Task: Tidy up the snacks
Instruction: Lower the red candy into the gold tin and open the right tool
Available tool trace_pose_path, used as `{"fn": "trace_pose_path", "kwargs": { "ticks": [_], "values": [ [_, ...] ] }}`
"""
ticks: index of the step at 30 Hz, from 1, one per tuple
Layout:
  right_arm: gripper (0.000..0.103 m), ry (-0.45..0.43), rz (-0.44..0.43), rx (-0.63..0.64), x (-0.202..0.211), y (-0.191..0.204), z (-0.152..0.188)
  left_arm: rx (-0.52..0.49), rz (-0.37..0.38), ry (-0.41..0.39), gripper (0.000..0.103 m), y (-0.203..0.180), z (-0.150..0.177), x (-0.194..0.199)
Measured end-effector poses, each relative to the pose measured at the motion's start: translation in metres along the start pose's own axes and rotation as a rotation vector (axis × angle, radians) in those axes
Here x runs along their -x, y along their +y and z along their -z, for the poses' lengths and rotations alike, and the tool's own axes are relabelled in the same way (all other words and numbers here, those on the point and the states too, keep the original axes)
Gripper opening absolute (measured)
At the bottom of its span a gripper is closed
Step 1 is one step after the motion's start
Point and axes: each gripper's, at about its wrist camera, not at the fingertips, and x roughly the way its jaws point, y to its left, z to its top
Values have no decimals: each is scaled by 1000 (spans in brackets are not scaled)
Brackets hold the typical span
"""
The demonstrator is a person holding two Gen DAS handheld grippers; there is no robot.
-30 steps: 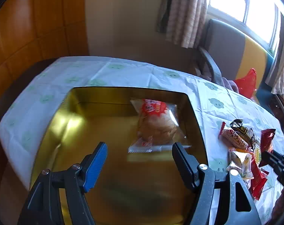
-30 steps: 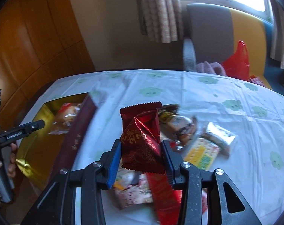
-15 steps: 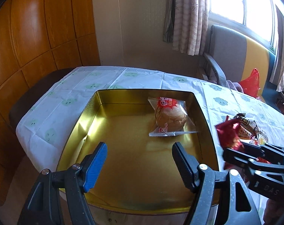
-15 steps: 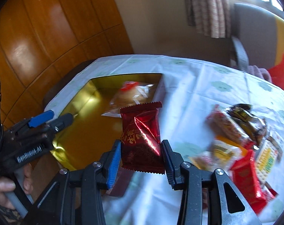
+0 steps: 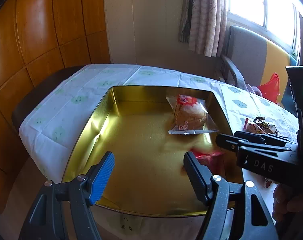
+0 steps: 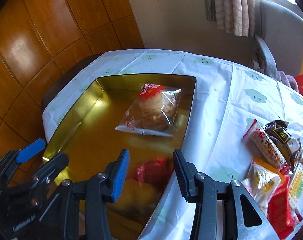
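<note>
A gold tin (image 5: pixel 103 118) (image 6: pixel 75 108) sits on the table's near left. A clear-wrapped bun (image 5: pixel 189 116) (image 6: pixel 153 112) lies at its far right. A red foil packet (image 6: pixel 151 172) (image 5: pixel 209 158), blurred, lies loose in the tin's near right, below my right gripper (image 6: pixel 150 174). That gripper is open and empty above the tin's right edge; it also shows in the left wrist view (image 5: pixel 221 140). My left gripper (image 5: pixel 149 172) is open and empty over the tin's near edge.
A pile of several wrapped snacks (image 6: pixel 275 160) (image 5: pixel 259 126) lies on the white patterned tablecloth (image 6: pixel 221 84) to the right of the tin. A grey armchair (image 5: pixel 247 56) and a red bag (image 5: pixel 271 86) stand behind the table. Wood panelling is on the left.
My right gripper carried the red foil packet left from the snack pile to over the tin, then opened and let it drop inside. My left gripper pulled back from the tin.
</note>
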Motion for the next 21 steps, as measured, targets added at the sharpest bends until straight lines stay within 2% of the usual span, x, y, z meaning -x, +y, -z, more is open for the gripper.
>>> {"fn": "trace_pose_path", "kwargs": {
  "ticks": [5, 9, 13, 21],
  "values": [
    [49, -17, 7, -16, 7, -2, 8, 13, 16, 11, 73, 4, 5, -3],
    [58, -55, 34, -54, 22, -11, 18, 10, 55, 16, 73, 1, 7, -2],
    [69, -78, 126, -32, 37, -15, 29, -19, 92, 17, 69, -9, 9, 1],
    [78, -109, 296, -50, 68, -40, 52, -133, 181, 9, 68, -42, 13, 10]
  ]
}}
